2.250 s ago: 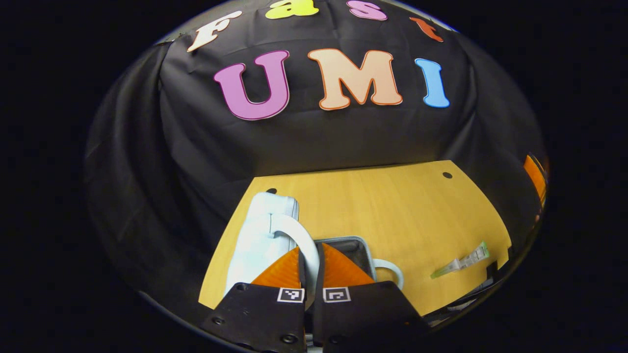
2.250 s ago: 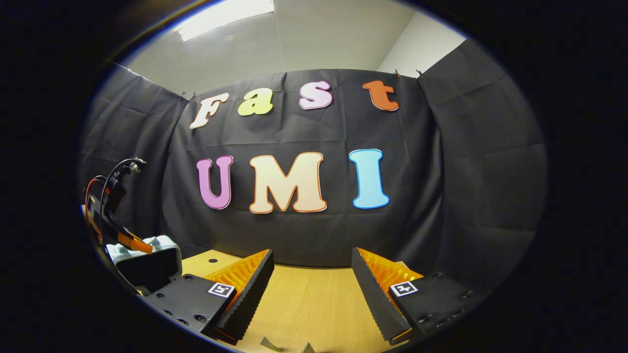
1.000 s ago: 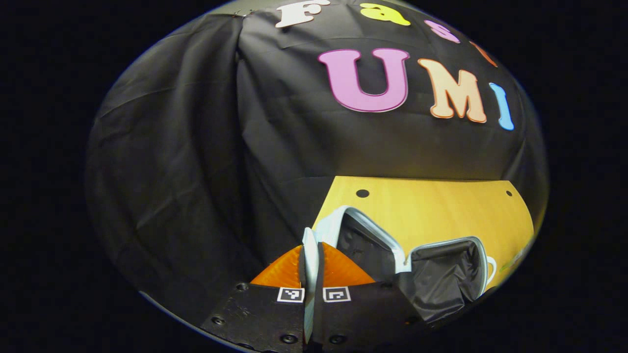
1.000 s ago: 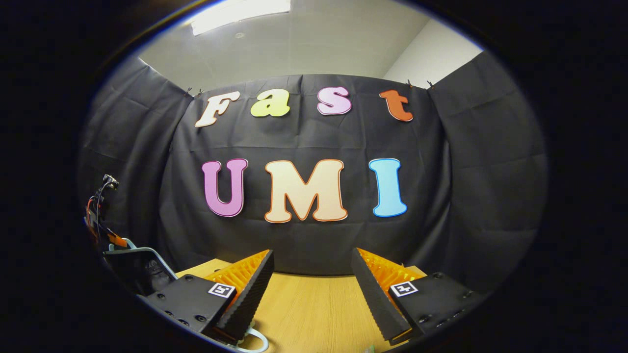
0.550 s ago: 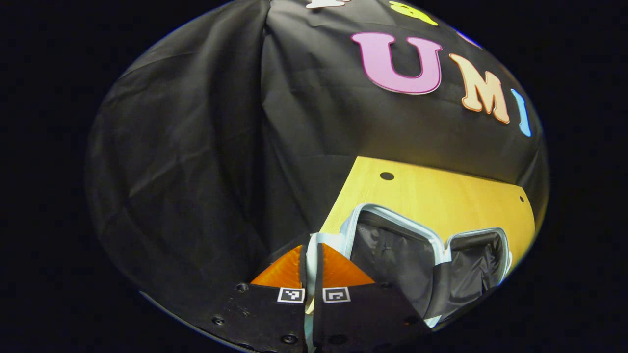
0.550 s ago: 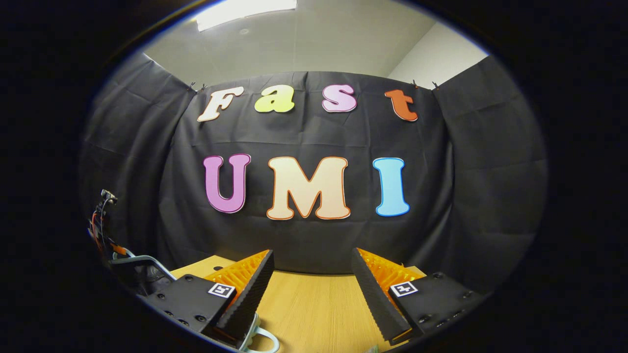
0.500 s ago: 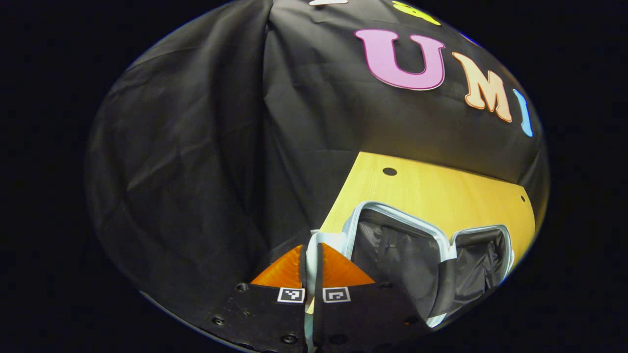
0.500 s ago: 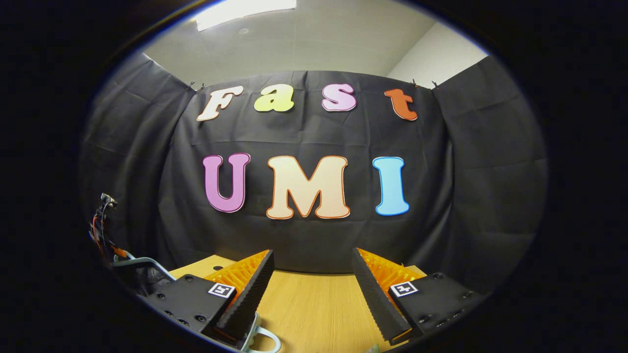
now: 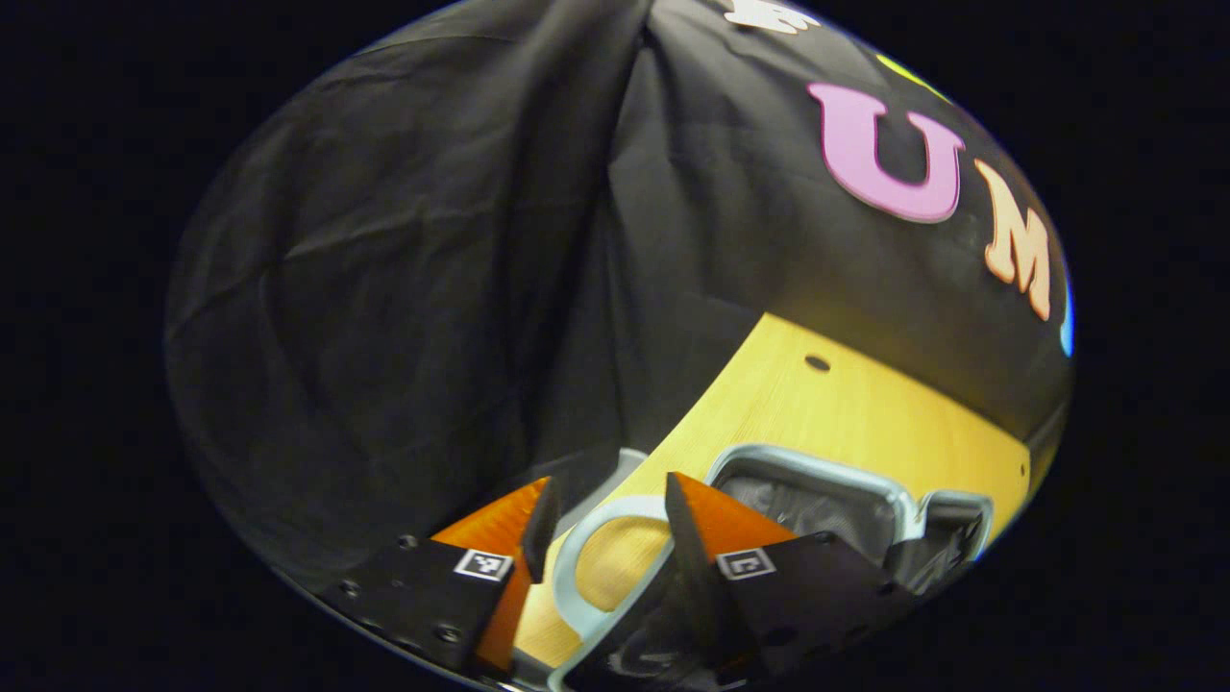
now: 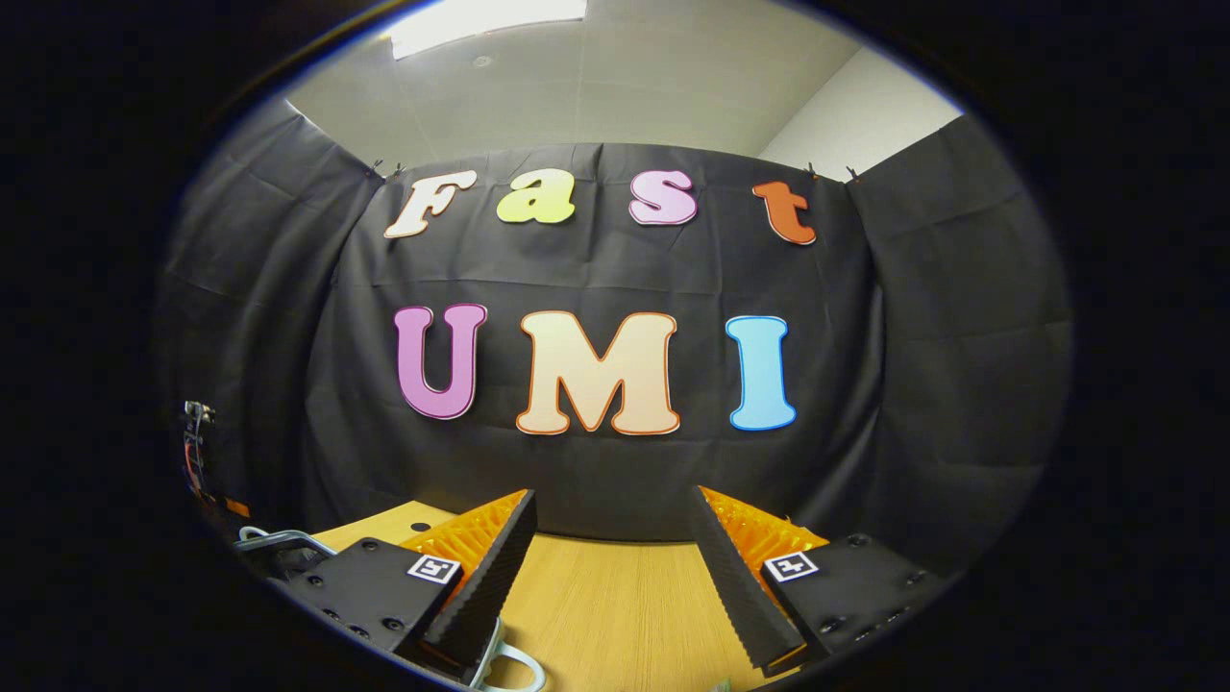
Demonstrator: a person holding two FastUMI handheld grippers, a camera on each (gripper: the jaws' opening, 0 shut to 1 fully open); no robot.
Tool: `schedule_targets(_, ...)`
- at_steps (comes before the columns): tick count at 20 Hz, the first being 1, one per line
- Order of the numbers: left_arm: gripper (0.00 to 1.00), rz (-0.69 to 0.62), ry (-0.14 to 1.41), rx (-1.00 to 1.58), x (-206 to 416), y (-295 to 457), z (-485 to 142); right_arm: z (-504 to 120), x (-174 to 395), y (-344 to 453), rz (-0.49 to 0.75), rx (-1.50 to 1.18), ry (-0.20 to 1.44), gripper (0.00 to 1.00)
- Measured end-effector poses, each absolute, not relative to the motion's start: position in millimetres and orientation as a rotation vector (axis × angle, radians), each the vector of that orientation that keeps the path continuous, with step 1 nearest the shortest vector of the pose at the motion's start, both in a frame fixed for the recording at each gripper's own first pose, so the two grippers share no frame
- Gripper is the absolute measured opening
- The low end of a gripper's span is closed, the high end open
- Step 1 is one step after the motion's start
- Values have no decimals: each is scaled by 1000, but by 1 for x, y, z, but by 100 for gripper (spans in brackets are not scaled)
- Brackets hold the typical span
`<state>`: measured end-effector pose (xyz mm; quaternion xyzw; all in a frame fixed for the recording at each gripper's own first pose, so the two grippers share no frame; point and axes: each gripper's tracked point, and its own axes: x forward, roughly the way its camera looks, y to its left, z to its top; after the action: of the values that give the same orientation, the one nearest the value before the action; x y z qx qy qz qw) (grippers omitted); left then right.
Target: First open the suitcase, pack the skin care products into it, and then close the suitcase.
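On the wooden worktop (image 9: 846, 413) the suitcase (image 9: 817, 490) lies open near its left edge; packing remains. Left gripper (image 9: 603, 514) spread around its handle (image 9: 586, 548); right gripper (image 10: 610, 567) spread, empty.

The pale-blue suitcase (image 9: 817, 481) lies open on the table, dark lining showing.
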<state>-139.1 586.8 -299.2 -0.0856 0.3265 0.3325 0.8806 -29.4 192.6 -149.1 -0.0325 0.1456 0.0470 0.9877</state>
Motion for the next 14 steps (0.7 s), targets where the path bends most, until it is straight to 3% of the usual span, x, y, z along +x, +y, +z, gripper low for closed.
schedule_targets(2,80,706,559,-115,-123,580,-259,-146,-29,188,98,-60,286,98)
schedule_targets(5,87,677,375,-36,-100,550,-189,-144,-31,179,111,-39,284,96)
schedule_targets(6,94,657,314,-15,-94,537,-168,-143,-32,173,115,-37,282,100)
schedule_targets(10,95,560,192,-3,-69,455,-107,-136,-35,152,136,-23,270,99)
schedule_targets(14,94,451,148,10,-38,368,-87,-130,-39,128,151,-12,266,99)
